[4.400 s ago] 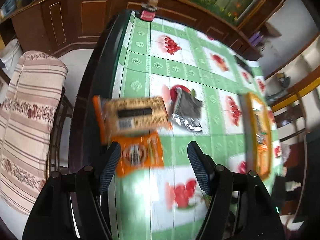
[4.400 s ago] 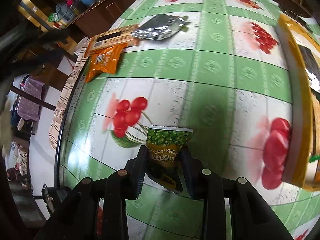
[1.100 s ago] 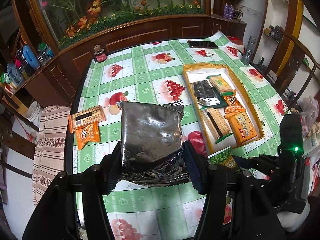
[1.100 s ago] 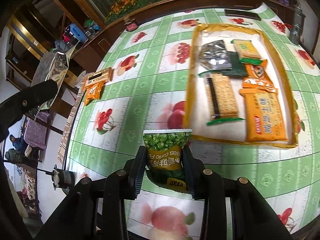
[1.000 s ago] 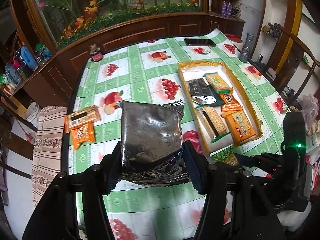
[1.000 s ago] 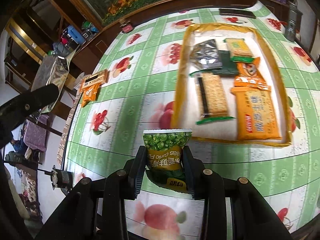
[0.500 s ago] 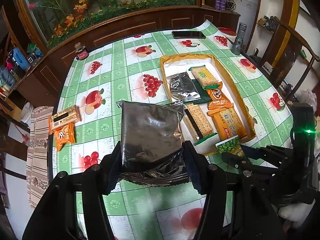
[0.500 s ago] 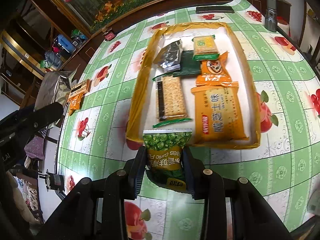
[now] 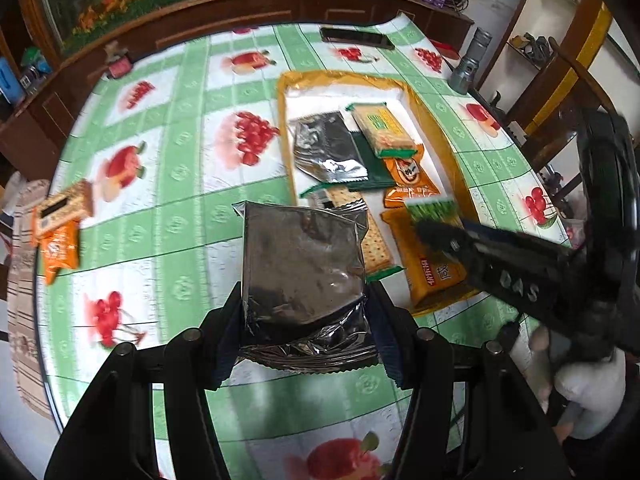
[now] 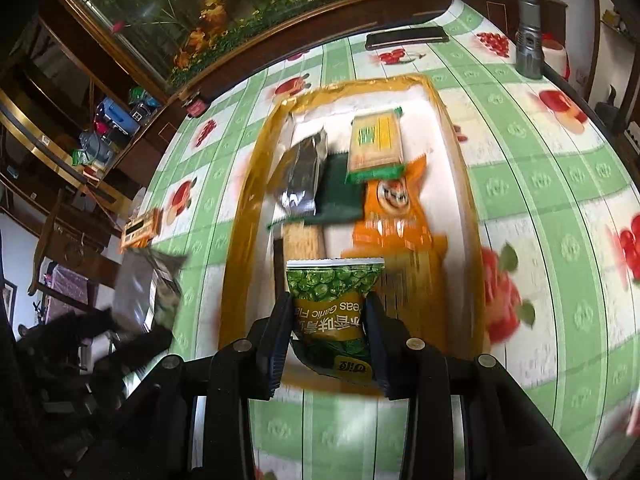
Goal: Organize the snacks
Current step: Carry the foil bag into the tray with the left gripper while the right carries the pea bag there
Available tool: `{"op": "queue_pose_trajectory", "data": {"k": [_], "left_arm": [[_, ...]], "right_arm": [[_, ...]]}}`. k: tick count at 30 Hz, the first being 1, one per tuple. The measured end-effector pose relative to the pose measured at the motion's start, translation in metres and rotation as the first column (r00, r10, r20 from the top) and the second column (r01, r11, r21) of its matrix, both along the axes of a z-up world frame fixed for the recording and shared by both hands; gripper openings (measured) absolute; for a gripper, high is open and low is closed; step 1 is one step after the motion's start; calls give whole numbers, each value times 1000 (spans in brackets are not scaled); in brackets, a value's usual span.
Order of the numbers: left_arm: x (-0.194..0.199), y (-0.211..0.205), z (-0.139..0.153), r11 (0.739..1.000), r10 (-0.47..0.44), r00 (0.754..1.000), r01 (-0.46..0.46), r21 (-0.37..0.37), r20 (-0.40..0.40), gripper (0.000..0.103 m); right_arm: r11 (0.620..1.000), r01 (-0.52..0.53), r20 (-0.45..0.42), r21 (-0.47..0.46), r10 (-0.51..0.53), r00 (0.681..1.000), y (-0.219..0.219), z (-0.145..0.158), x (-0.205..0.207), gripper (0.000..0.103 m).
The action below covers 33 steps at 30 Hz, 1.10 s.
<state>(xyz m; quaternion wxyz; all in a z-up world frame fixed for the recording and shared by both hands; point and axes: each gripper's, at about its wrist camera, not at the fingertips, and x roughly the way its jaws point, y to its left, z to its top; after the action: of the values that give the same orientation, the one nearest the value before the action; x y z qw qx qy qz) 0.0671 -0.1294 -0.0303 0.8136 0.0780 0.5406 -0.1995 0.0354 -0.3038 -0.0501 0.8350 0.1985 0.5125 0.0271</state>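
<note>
1. Both sets of jaws are clamped on snacks: the left gripper (image 9: 306,320) pinches a silver foil packet (image 9: 302,268) by its lower sides, low in the centre of the left wrist view, above the green-and-white fruit-print tablecloth (image 9: 180,208).
2. Narrow-set, the right gripper (image 10: 328,320) holds a green pea packet (image 10: 334,300) upright at lower centre of the right wrist view, over the near end of the yellow tray (image 10: 240,200).
3. Inside that tray, at frame centre, lie a second foil packet (image 10: 300,172), a dark green wrapper (image 10: 340,192), a yellow-and-green cracker pack (image 10: 376,144), an orange pouch (image 10: 394,208) and a long cracker pack (image 10: 302,244) — some overlapping.
4. At the left edge of the left wrist view, two orange snack packs (image 9: 60,228) sit on the cloth, well apart from the tray.
5. Upper frame: a dark phone (image 9: 356,38) and a metal flashlight (image 9: 472,60) stand beyond the tray's far end.
6. A white-gloved hand (image 9: 580,392) grips the right tool at lower right — blurred.
</note>
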Motion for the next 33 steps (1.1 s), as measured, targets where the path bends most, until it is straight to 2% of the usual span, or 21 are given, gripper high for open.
{"op": "queue_pose_trajectory", "data": {"k": [6,12,19,23,27,33], "left_arm": [[19,-11,-23,1000,2,998,-3,-21,-64,57],[31,-12,-36,1000,14,997,-15,-9,-76,57],[33,-14,-41,1000,-4,996,2,-27,-91,61],[32,-14,-39,999,-19,995,15,-46,-96,67],[28,-12,-33,998,-32,995,26,-62,-92,68],[14,3,2,995,-40,999,39,-89,-14,68]], "right_arm": [[1000,1,-8,-25,-2,1000,-6,-10,31,37],[999,-2,-17,-44,1,1000,-9,-17,49,37],[1000,-13,-20,-12,13,1000,-6,-21,54,40],[1000,-12,-6,-20,12,1000,-4,-13,51,42],[1000,-6,8,-17,6,1000,-1,-4,43,44],[1000,-13,44,-13,13,999,12,13,21,45]]}}
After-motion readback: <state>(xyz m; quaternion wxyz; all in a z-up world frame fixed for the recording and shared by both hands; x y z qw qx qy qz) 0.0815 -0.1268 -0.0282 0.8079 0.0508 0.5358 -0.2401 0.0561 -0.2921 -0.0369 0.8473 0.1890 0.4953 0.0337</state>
